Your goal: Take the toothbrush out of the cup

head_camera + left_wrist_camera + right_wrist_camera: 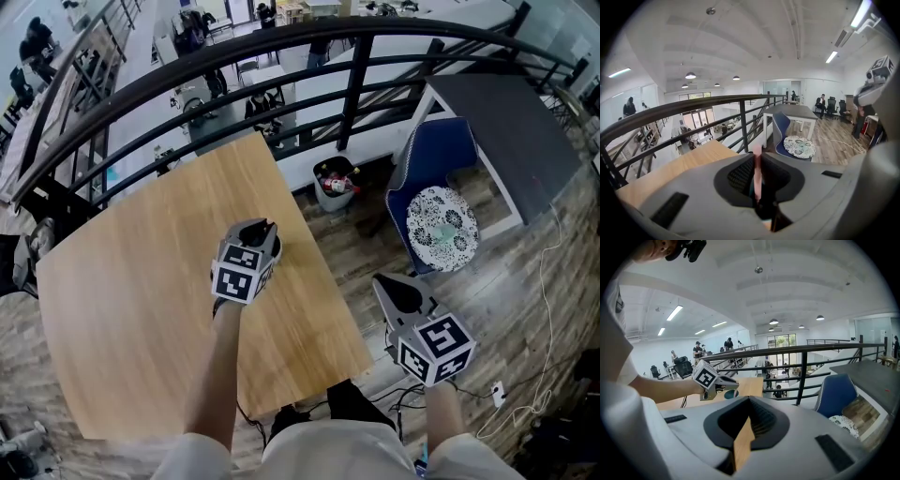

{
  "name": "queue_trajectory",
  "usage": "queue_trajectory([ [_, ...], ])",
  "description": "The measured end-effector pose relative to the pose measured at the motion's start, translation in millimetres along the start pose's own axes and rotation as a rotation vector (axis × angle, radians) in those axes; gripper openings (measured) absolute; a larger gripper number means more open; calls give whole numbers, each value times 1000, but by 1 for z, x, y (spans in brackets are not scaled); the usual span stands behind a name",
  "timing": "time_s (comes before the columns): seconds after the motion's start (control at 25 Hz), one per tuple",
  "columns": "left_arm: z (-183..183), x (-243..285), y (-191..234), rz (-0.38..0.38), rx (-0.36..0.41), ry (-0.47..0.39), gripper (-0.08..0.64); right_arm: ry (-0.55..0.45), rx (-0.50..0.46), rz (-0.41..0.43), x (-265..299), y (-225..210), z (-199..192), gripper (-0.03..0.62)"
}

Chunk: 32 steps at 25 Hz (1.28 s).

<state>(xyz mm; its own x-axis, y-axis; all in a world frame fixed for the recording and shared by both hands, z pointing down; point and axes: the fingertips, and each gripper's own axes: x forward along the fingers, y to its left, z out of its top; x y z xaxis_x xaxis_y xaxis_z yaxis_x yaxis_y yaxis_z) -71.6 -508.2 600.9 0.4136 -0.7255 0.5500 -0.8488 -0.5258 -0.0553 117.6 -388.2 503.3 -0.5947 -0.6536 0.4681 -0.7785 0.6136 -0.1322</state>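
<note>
The left gripper (262, 229) is clamped on the pink toothbrush (758, 171) over the tabletop (122, 309). What looks like the teal cup (724, 393) sits just beneath it. The grasp seems made, and lifting clear probably remains. The right gripper (400, 289), at four o'clock, is closed and empty.

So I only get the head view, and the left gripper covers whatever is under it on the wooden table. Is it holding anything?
Observer: Yes. In the left gripper view, the left gripper has its jaws shut on a thin pink toothbrush that stands upright between them.
Operator: And where is the cup?
Observer: The right gripper view shows a dark teal cup right beneath the left gripper, over the table. I cannot tell whether the brush is clear of it.
Operator: Is the other gripper busy?
Observer: No. In its own view, the right gripper has its jaws together with nothing in them.
</note>
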Motion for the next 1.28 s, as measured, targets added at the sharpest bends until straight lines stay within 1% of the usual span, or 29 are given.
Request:
queue_trajectory([
  [0.36,27,-32,-11,-9,50,-57,69,-46,-8,-29,-22,12,14,5],
  [0.6,51,-67,-17,-14,88,-129,69,-86,-21,-40,-41,31,26,5],
  [0.76,61,-96,-26,-13,129,-154,69,-114,-27,-60,-59,45,35,5],
  [1.04,79,-143,-49,-27,197,-235,69,-161,-43,-97,-91,70,44,5],
  [1.28,83,-193,-70,-50,266,-278,69,-204,-72,-117,-114,101,55,5],
])
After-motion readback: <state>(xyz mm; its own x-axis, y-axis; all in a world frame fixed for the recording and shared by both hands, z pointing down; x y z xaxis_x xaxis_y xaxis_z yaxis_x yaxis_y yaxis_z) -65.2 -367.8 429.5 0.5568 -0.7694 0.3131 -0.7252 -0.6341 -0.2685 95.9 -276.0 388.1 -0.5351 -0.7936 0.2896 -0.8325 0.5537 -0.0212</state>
